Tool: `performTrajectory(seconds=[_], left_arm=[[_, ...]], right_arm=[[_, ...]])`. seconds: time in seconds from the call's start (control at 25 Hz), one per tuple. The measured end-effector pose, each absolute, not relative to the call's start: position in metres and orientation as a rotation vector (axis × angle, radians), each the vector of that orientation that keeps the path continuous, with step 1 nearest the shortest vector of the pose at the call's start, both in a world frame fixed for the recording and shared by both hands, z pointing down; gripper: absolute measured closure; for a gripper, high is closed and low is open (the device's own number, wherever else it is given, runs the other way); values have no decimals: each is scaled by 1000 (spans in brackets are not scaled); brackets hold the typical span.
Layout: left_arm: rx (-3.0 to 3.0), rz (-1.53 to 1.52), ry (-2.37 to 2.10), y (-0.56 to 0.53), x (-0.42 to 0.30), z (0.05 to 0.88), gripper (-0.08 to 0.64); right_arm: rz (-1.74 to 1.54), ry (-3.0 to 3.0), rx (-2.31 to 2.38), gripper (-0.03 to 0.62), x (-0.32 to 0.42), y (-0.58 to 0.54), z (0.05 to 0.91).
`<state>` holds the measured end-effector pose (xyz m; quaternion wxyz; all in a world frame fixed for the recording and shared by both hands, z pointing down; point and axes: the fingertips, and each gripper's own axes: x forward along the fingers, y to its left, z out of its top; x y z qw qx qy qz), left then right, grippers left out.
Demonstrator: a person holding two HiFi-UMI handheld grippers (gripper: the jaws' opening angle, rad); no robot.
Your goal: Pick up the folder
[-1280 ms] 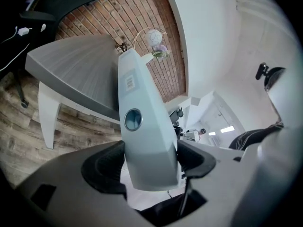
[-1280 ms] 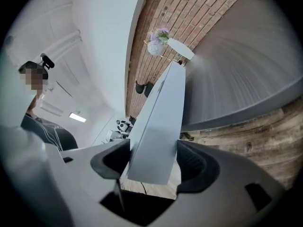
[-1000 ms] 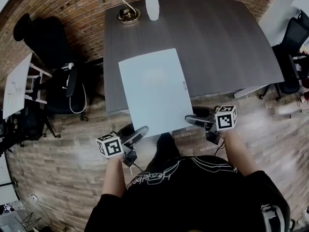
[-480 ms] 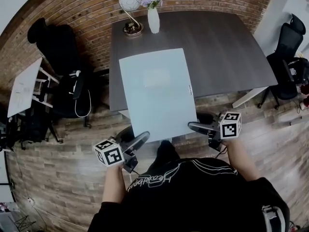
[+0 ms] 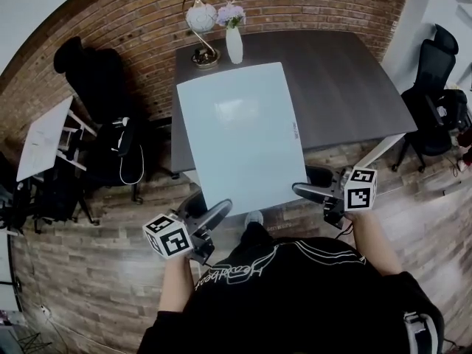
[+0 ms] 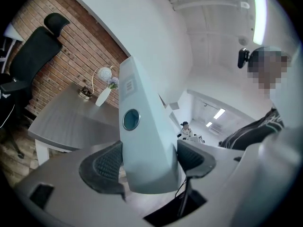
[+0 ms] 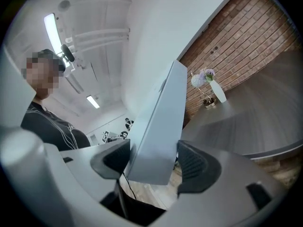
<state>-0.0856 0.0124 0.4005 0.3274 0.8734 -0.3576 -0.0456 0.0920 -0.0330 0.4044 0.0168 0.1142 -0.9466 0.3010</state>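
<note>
With your left gripper [image 5: 214,213] and right gripper [image 5: 304,191] each pinching a near corner of the pale blue plastic folder [image 5: 240,135], held above the dark grey table [image 5: 346,87], uneven pulling could slip it free.

- A dark grey bench [image 5: 354,80] stands against a curved-looking brick wall [image 5: 133,21].
- A white vase [image 5: 234,46] of pale flowers stands upright at the bench's far edge. Just beside it is a lamp [image 5: 200,17] with a round globe shade (its base rests on the bench).
- One black office chair [image 5: 81,68] stands left of the bench and another [image 5: 439,54] stands at its right.
- A small white table [image 5: 44,139] sits at the far left.
- The floor [image 5: 81,271] is wood plank.
</note>
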Motion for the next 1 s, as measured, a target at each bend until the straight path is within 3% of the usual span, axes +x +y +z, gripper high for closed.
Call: performTrajectory(seconds=[1.0], left_arm=[[2323,-47,-975,21,-82,393,213]], right_arm=[[911,-2957,374,314,94,-20,406]])
